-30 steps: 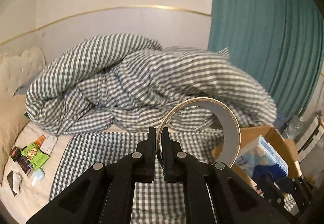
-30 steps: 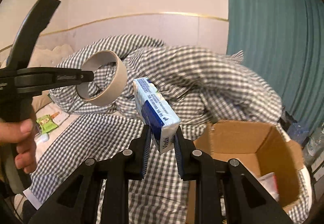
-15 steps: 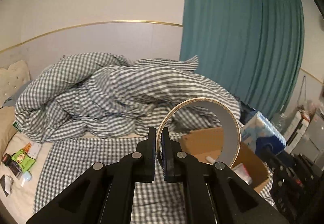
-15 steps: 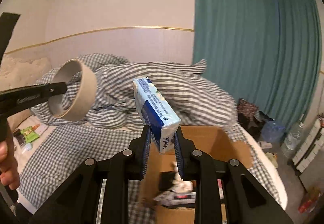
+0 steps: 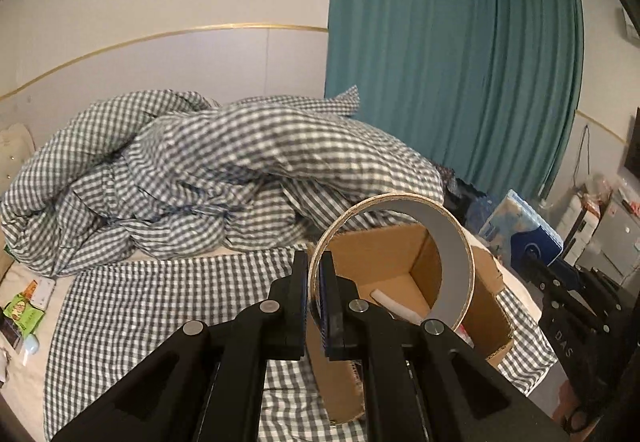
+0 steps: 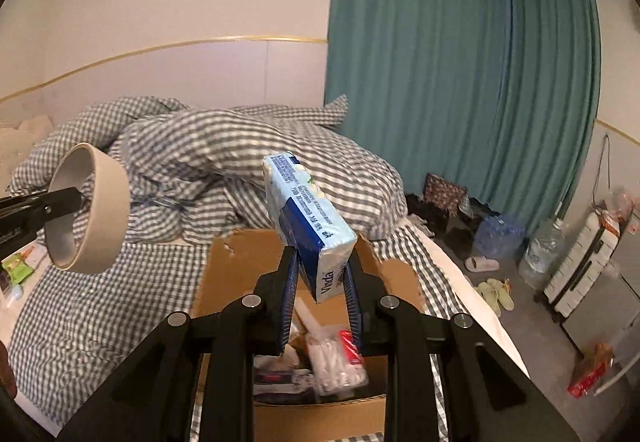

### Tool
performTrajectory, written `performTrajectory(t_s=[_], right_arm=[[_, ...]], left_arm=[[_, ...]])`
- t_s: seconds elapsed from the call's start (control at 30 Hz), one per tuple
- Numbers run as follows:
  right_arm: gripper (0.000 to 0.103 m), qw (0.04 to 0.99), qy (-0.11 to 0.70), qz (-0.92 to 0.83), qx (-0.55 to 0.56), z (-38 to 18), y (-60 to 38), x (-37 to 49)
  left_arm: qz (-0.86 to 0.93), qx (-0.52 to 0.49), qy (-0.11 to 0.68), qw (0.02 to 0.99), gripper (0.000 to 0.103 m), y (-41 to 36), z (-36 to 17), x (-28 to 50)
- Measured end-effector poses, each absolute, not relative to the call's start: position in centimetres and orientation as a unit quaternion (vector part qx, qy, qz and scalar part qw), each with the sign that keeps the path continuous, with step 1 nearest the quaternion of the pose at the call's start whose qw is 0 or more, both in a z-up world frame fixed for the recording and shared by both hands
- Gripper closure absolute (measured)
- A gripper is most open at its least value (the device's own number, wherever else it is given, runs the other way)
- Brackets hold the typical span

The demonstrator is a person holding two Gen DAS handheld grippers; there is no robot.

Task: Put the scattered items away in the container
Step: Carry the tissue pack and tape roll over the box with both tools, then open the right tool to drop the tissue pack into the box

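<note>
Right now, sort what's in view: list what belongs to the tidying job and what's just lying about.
Part of the job:
- tape roll, in the left claw
- tissue pack, in the right claw
- cardboard box
- green packet on the bed

Just lying about:
- checked duvet
- teal curtain
- slippers
- water jug

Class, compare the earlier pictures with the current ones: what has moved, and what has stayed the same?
Both hand-held grippers travelled right toward the cardboard box; the right one now hangs over its contents. Unchanged: left hand-held gripper still clamps the tape roll, right still clamps the tissue pack.
</note>
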State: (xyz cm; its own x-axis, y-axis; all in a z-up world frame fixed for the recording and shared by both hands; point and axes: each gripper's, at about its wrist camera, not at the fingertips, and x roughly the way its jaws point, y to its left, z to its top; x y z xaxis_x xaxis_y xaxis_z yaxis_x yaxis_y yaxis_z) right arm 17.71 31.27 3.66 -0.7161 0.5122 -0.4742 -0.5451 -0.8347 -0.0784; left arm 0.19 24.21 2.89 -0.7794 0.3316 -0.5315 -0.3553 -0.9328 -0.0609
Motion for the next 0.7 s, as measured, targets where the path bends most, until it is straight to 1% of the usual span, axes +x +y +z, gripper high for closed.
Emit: performTrajectory(t_s=[0.33, 0.43, 0.47, 0.5, 0.53, 0.57, 0.7], right_arm=[[0.080, 0.289, 0.050, 0.913, -0.283, -0.2, 35.5, 16.3], [0.079, 0.281, 0.051, 0.911, -0.297, -1.2, 35.8, 15.6], [0.070, 0.277, 0.051, 0.911, -0.301, -1.7, 35.8, 15.3], [0.047, 0.280, 0.049, 0.911, -0.300, -1.9, 35.8, 15.2], [0.034, 0.285, 0.045, 0.910, -0.297, -1.9, 35.8, 15.3], [0.018, 0.291, 0.039, 0.911, -0.289, -1.9, 35.6, 15.4], [0.017, 0.297, 0.031, 0.915, -0.270, -1.5, 35.6, 15.9]], left_arm=[[0.932, -0.305, 0.038, 0.192, 0.098, 27.7, 0.0, -1.9], [0.930, -0.310, 0.041, 0.192, 0.098, 28.2, -0.6, -2.3], [0.930, -0.312, 0.042, 0.192, 0.098, 28.4, -0.6, -2.4], [0.929, -0.313, 0.044, 0.192, 0.098, 28.6, -0.8, -2.5], [0.929, -0.314, 0.045, 0.193, 0.098, 28.7, -0.9, -2.6], [0.928, -0.314, 0.046, 0.193, 0.098, 28.8, -1.0, -2.7], [0.926, -0.318, 0.050, 0.196, 0.098, 29.5, -1.5, -3.0]])
